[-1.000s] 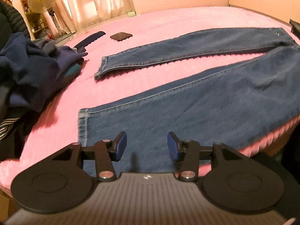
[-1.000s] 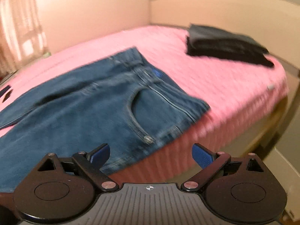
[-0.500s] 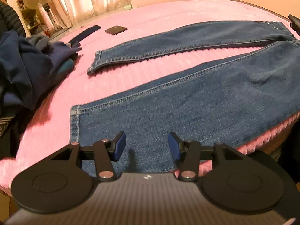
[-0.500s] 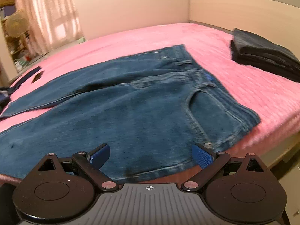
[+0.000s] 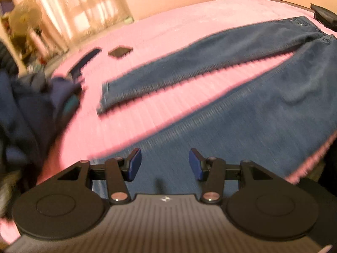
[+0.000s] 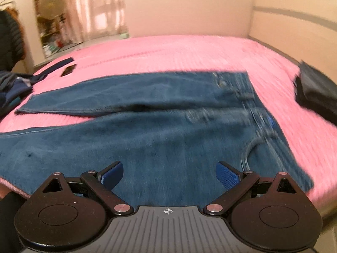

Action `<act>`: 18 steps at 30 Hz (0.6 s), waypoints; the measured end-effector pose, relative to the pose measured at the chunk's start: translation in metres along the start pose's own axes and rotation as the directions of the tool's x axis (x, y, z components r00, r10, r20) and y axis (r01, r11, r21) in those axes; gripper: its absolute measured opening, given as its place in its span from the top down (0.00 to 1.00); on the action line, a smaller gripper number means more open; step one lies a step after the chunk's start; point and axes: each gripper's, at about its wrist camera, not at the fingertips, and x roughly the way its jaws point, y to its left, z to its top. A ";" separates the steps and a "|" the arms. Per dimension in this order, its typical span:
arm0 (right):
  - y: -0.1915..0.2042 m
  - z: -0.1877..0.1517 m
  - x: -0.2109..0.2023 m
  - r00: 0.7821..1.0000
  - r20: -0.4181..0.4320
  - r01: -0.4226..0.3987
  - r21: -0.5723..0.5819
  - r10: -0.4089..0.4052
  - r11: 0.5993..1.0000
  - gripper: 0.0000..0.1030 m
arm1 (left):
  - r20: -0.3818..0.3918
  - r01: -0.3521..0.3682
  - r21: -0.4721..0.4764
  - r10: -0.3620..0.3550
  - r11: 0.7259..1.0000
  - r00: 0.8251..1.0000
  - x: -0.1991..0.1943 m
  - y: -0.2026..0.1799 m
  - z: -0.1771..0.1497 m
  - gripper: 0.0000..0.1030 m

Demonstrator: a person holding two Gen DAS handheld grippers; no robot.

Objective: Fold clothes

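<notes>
Jeans (image 6: 160,126) lie flat on the ribbed pink bed (image 6: 189,52), legs splayed — a dark clothes heap (image 5: 27,105) at the hems, a folded black stack (image 6: 316,92) beyond the waistband. Left tongs (image 5: 164,164) and right tongs (image 6: 168,175) gape empty above denim.

No readable text, brand or number shows in either view. The jeans (image 6: 168,130) carry a small blue tab (image 6: 271,123) at the waistband on the right, but motion blur leaves any lettering on it illegible. Each gripper body bears only a small white mark at its near edge, a crosshair sign on the right gripper (image 6: 168,176) and a blurred emblem on the left gripper (image 5: 165,163).
</notes>
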 end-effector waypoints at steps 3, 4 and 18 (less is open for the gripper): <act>0.004 0.028 0.015 1.000 0.019 -0.022 -0.056 0.023 0.998 0.06 | 0.036 -0.008 0.070 0.006 0.998 0.999 0.021 0.020 0.040 0.56; 0.007 0.039 0.023 0.999 0.023 -0.036 -0.086 0.038 0.996 0.06 | 0.046 -0.004 0.096 -0.001 0.995 0.999 0.032 0.026 0.055 0.56; 0.031 0.143 0.198 0.992 -0.083 -0.115 -0.342 0.092 0.933 0.06 | -0.181 0.242 0.397 -0.183 0.885 0.966 0.240 0.072 0.175 0.56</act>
